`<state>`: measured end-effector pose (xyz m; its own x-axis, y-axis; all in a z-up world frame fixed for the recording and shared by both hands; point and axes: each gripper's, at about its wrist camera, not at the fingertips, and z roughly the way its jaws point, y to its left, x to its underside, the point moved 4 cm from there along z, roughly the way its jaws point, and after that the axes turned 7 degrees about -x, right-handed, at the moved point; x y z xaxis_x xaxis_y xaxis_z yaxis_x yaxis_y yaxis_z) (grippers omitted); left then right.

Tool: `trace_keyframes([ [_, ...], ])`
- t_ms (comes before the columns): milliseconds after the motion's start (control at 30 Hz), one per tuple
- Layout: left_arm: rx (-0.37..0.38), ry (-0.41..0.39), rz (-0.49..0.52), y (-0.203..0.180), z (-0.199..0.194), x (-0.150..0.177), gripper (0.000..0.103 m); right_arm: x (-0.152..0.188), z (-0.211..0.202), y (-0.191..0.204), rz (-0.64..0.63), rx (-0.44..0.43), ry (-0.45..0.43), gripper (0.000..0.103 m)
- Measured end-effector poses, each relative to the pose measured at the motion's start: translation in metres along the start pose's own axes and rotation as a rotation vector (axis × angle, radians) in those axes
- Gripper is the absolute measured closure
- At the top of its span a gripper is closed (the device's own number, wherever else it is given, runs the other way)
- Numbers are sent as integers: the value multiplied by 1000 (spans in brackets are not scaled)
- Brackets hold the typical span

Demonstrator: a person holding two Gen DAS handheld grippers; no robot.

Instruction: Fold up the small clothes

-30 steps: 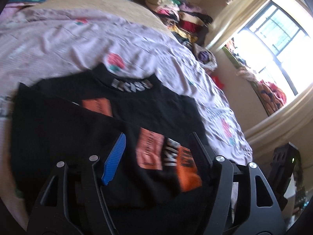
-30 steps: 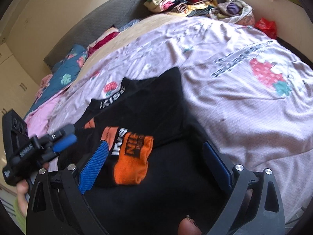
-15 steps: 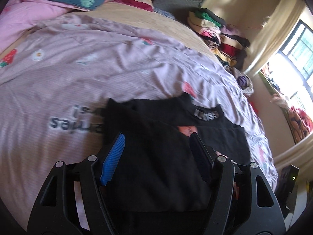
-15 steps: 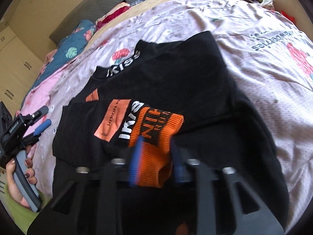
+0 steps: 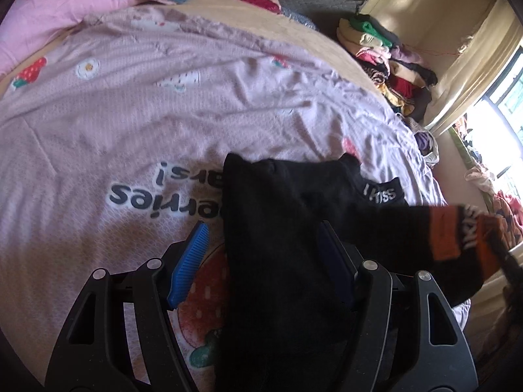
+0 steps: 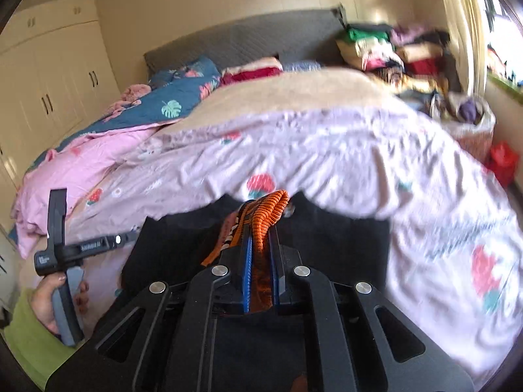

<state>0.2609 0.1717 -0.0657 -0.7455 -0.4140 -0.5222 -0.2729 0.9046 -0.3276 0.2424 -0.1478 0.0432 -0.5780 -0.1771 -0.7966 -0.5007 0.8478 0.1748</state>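
The black top (image 5: 281, 261) lies on the lilac strawberry-print bedspread (image 5: 130, 124), its collar with white lettering toward the far side. One sleeve, ending in an orange ribbed cuff (image 6: 266, 215), is raised off the bed and stretched out to the side. The right gripper (image 6: 261, 245) has its jaws pressed together on that cuff, the orange knit bunched between the blue pads and spilling over their tips. The left gripper (image 5: 261, 254) points down over the garment's near edge with jaws spread; black cloth lies between them, but the pads press on nothing. The left hand (image 6: 55, 303), in a green sleeve, wraps around its gripper's handle at the bed's side. The right view is smeared with blur, so the clothes pile (image 6: 385, 49) by the headboard is hard to make out. The top's lower part is hidden behind the gripper bodies.
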Motion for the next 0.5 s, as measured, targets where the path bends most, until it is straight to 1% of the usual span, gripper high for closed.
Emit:
trace_keyframes([
  [100,-3,13,6,-1,7,4,42,8,11,-16,16,38,35,95],
  [267,12,48,2,-5,20,8,43,39,29,-38,68,79,102,95],
  [300,16,55,-1,-5,22,9,46,45,32,-41,78,87,112,95],
  [333,18,61,1,-6,25,10,58,49,34,-42,88,93,119,95],
  [400,17,67,8,-6,28,13,75,57,39,-42,108,99,129,95],
  [433,17,64,10,-6,28,13,87,60,40,-43,113,100,133,95],
  [467,22,59,10,-6,27,13,96,62,42,-44,119,101,138,95],
  [500,28,50,7,-5,25,12,97,64,43,-44,122,102,144,95],
])
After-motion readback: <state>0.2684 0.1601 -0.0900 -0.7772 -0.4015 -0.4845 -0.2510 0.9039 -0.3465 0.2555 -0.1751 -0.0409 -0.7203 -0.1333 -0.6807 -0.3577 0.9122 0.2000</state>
